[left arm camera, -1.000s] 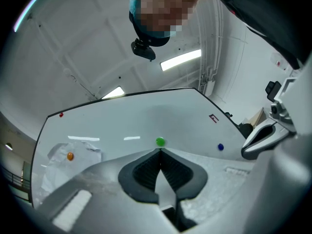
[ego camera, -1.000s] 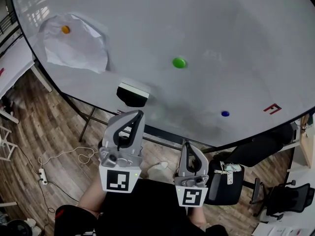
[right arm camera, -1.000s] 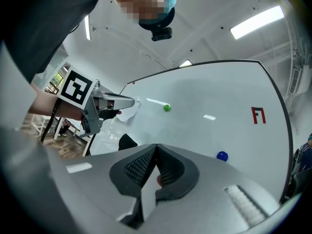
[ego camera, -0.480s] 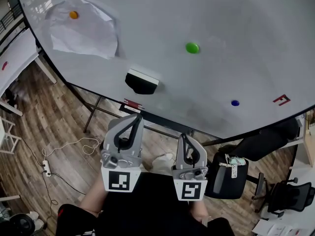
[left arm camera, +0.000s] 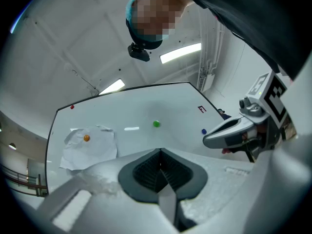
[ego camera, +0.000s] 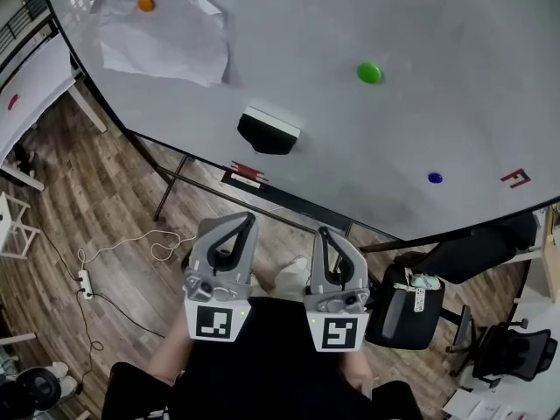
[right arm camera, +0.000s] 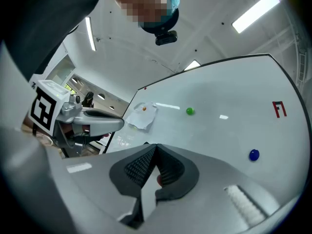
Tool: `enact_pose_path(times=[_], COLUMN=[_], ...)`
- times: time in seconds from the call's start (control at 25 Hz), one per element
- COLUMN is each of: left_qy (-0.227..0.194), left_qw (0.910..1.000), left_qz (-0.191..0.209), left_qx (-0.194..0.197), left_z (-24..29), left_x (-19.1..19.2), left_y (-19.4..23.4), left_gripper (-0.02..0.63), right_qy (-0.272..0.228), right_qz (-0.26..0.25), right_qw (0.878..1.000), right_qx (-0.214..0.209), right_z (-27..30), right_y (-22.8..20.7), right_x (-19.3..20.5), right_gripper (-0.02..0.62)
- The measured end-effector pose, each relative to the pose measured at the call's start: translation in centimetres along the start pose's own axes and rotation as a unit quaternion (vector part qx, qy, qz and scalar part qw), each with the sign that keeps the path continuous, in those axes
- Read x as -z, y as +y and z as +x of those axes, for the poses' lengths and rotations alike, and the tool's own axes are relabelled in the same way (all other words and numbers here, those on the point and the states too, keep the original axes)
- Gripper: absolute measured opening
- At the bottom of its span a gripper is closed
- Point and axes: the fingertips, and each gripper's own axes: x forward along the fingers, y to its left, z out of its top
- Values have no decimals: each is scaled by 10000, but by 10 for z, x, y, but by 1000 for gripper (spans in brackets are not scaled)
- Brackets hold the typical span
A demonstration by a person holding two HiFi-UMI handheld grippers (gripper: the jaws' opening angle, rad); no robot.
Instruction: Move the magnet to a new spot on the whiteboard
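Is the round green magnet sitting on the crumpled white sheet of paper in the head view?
No, the green magnet sits on bare whiteboard, well apart from the paper, which holds the small orange magnet.

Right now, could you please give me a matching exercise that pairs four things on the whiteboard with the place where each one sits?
Things:
1. orange magnet
2. green magnet
3. blue magnet
4. eraser

Places:
a. nearest the red mark, toward the right side of the whiteboard
b. on the crumpled paper sheet
c. close to the board's bottom edge, left of centre
d. alone on bare board, near the middle

Pairs: 1-b, 2-d, 3-a, 4-c.
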Motion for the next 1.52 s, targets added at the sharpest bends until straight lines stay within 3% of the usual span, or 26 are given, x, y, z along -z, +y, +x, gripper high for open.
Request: enact_pose_path(times=[0.56, 1.52], left_qy=[173, 142], left_qw=[9996, 9996], left_qz=[152, 221], left_qx=[-137, -71], left_z=[-22, -25], left_x=[8, 1], left_y=[-5, -18], left_gripper=[2, 2], right_qy=[-84, -158], right_qz=[146, 68], right_qw=[9992, 9988], right_qx=[-356, -459], right_z=[-3, -13], right_y=[23, 24], right_x=[0, -7], right_gripper=[0, 0])
